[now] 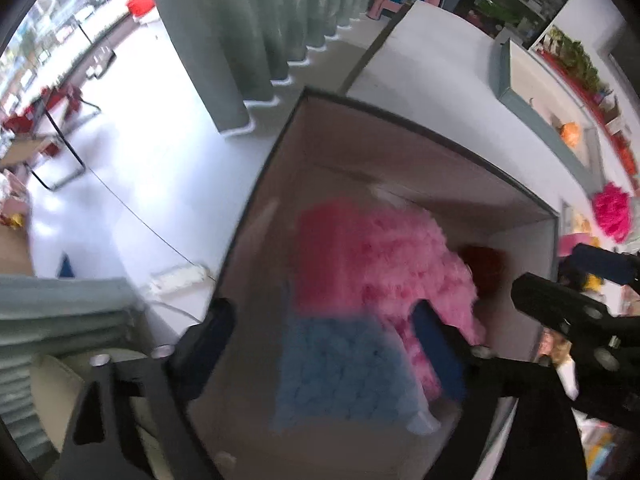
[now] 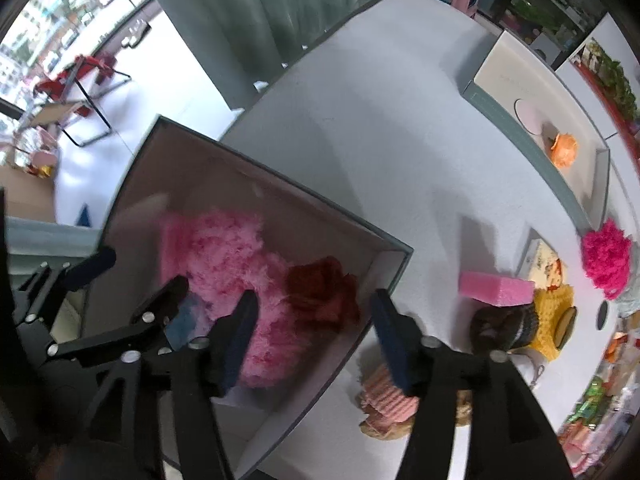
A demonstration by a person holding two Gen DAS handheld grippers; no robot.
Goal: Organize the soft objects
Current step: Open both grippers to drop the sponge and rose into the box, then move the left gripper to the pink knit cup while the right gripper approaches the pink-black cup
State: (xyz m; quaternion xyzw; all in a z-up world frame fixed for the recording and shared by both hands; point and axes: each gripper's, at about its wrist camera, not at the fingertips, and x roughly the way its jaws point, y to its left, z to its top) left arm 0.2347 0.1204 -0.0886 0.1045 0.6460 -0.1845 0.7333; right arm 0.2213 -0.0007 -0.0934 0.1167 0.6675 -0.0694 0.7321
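Note:
A grey-rimmed box (image 1: 404, 124) (image 2: 280, 176) stands at the table's near left. Inside lie a fluffy pink item (image 1: 384, 256) (image 2: 228, 252), a blue fluffy item (image 1: 340, 368) (image 2: 188, 320) and a dark red one (image 1: 484, 268) (image 2: 324, 288). My left gripper (image 1: 324, 340) is open over the box, above the blue item; it also shows in the right wrist view (image 2: 142, 270). My right gripper (image 2: 316, 332) is open and empty over the box's right rim. A pink-striped soft item (image 2: 384, 400) lies just under its right finger.
On the white table (image 2: 400, 128) lie a pink sponge (image 2: 496, 288), a brown item (image 2: 500, 328), a yellow item (image 2: 552, 320) and a magenta pom-pom (image 2: 606, 258) (image 1: 612, 212). A second tray (image 2: 516, 68) holds an orange item (image 2: 562, 148). Green curtains (image 1: 248, 20) hang behind.

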